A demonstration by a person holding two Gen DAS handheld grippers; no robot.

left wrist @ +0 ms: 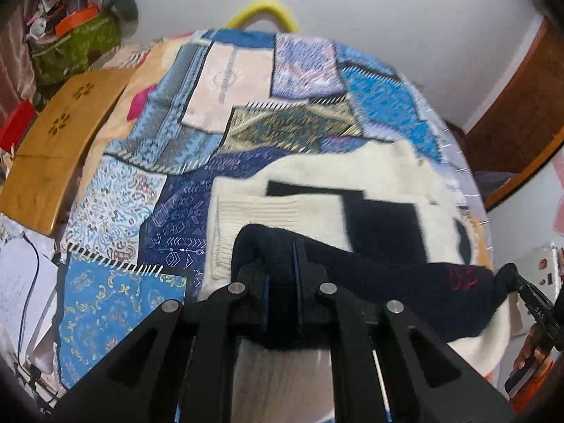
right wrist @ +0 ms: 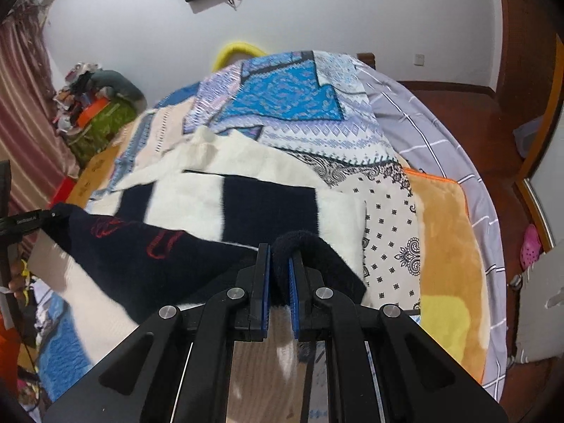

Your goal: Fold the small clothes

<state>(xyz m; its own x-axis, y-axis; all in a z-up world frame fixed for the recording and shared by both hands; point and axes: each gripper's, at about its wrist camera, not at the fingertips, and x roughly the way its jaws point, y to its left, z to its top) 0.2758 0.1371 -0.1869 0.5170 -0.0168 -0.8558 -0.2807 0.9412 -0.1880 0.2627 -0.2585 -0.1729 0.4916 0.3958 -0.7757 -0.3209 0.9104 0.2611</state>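
Observation:
A cream and navy knit sweater [left wrist: 380,183] lies on the patchwork bedspread [left wrist: 169,162]; it also shows in the right wrist view [right wrist: 197,194]. Its navy hem with red embroidery [left wrist: 461,278] is lifted and stretched between both grippers. My left gripper [left wrist: 282,264] is shut on the left end of the navy hem. My right gripper [right wrist: 279,264] is shut on the right end of the hem [right wrist: 148,246]. The right gripper's tip also shows at the right edge of the left wrist view [left wrist: 511,271], and the left gripper's tip shows at the left edge of the right wrist view [right wrist: 53,215].
An orange plush blanket [right wrist: 444,246] and a grey striped sheet [right wrist: 423,120] lie to the bed's right. A wooden board [left wrist: 60,141] sits on the left. A green bag of clutter [left wrist: 74,46] stands far left. A yellow loop [left wrist: 264,7] rises beyond the bed.

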